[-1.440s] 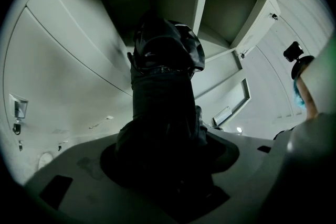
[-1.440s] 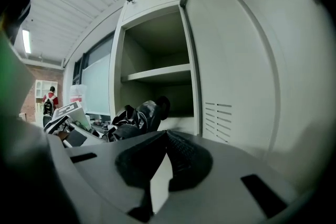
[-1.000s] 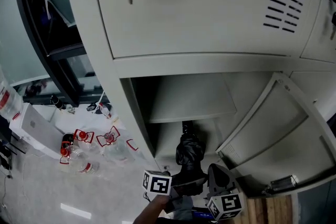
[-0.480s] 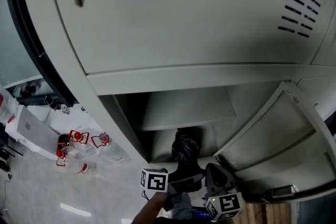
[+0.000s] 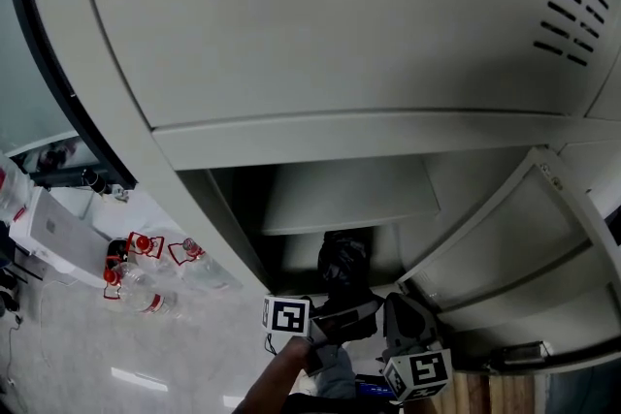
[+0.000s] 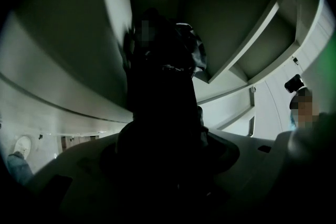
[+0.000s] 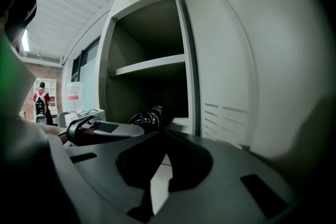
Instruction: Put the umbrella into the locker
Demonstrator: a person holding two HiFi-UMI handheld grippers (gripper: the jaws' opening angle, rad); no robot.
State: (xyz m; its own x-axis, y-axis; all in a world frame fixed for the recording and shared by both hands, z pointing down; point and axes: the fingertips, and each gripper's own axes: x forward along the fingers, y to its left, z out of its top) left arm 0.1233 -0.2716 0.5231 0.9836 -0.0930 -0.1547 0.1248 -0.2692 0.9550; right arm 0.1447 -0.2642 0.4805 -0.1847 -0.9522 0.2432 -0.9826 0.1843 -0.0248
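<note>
A black folded umbrella [image 5: 342, 274] points into the open lower compartment of the grey locker [image 5: 243, 136], with its tip under the inner shelf [image 5: 349, 201]. My left gripper [image 5: 335, 330] is shut on its lower end. In the left gripper view the umbrella [image 6: 163, 76] is a dark mass rising from the jaws of the left gripper [image 6: 165, 134]. My right gripper [image 5: 412, 339] hangs just right of it, shut and holding nothing. The right gripper view shows the right gripper [image 7: 165, 136], the umbrella [image 7: 147, 117] and the shelf [image 7: 149, 65].
The compartment's door [image 5: 505, 247] stands open to the right, close to my right gripper. The closed upper door [image 5: 388, 15] has vent slots. Plastic bottles [image 5: 146, 278] and a white box [image 5: 53, 230] lie on the floor at the left.
The head view has moved closer to the locker and tilted up. The umbrella, still in my left gripper, has moved slightly deeper into the lower compartment. The right gripper keeps its place beside it.
</note>
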